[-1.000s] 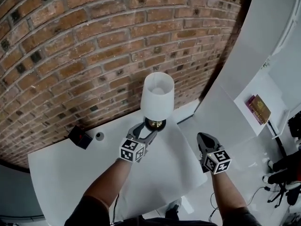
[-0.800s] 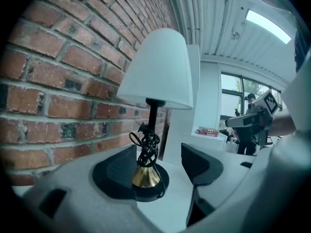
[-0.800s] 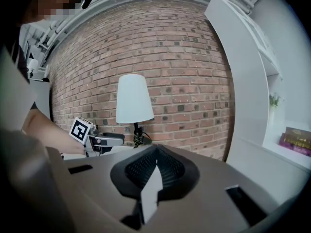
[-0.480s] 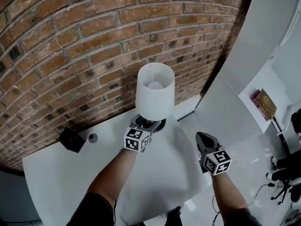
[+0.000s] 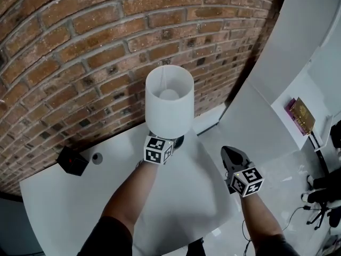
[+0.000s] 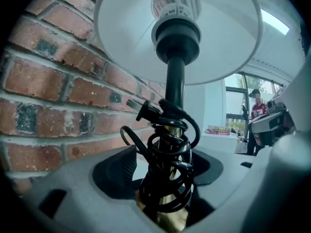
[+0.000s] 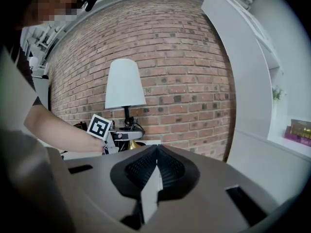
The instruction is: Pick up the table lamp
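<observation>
Table lamp (image 5: 169,108): smooth white shade (image 6: 131,38), black stem (image 6: 175,86) wound with glossy cord (image 6: 165,149), brass foot (image 6: 171,218); your left tool (image 6: 167,183) clamps its stem above the white worktop (image 5: 64,207). Your right tool (image 7: 156,166): jaws together, empty.

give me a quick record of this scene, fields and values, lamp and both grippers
table lamp: white shade, black stem, brass lower part, upright
cord: black, coiled round the stem
left gripper: shut on the stem, below the shade
right gripper: jaws together, empty, off to the lamp's right
table: white, against a brick wall
black box: on the table, left of the lamp
lifted: cannot tell
</observation>
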Available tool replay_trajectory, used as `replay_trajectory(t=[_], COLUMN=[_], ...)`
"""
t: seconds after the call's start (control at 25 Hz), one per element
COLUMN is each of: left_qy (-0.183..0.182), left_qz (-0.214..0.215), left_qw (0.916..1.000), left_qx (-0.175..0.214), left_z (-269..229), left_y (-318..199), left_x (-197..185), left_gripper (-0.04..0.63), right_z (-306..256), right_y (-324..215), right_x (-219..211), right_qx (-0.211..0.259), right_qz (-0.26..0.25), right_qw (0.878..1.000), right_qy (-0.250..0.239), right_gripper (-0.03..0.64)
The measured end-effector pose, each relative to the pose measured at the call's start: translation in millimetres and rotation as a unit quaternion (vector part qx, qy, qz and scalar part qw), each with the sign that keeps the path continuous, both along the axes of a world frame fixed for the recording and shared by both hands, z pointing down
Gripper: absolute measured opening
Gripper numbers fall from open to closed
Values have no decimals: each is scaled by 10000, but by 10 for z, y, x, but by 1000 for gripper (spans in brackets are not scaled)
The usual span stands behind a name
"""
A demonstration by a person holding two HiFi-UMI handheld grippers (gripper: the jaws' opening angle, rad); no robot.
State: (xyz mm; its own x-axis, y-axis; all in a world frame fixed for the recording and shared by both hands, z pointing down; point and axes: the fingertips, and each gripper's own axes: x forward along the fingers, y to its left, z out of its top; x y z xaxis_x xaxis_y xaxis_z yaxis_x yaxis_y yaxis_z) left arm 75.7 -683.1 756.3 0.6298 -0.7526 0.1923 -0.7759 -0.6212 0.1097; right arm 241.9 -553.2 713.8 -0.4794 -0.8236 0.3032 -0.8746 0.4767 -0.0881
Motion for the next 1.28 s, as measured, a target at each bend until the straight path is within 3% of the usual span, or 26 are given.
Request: replay_trajectory(t=[0.04, 0.16, 0.28, 0.72, 0.92, 1.28], left_qy=[-119, -723, -896, -1355, -1376, -1374], left_qz=[28, 139, 194, 387, 346, 396], left_qw=[9999, 9964, 9947, 9897, 9898, 9897], left_qx=[57, 430, 467, 241, -80, -80], left_z=[23, 77, -8, -194, -132, -535], left_y=[-18, -28, -25, 74, 152, 253], left_x=[34, 102, 108, 62, -29, -102], left_gripper=[261, 124, 81, 72, 72, 72], right_z=[3, 13, 16, -230, -393, -754], right_y=[-22, -62, -60, -62, -30, 8], right_x=[4, 21, 27, -12, -78, -142], right_qx=[3, -1, -2, 96, 184, 349], right_qz=[1, 14, -5, 39, -8, 9], right_qw=[10000, 10000, 10000, 9999, 9998, 9994], right_qy=[-25, -40, -17, -55, -35, -15], right_gripper=[-6, -6, -6, -6, -6, -6])
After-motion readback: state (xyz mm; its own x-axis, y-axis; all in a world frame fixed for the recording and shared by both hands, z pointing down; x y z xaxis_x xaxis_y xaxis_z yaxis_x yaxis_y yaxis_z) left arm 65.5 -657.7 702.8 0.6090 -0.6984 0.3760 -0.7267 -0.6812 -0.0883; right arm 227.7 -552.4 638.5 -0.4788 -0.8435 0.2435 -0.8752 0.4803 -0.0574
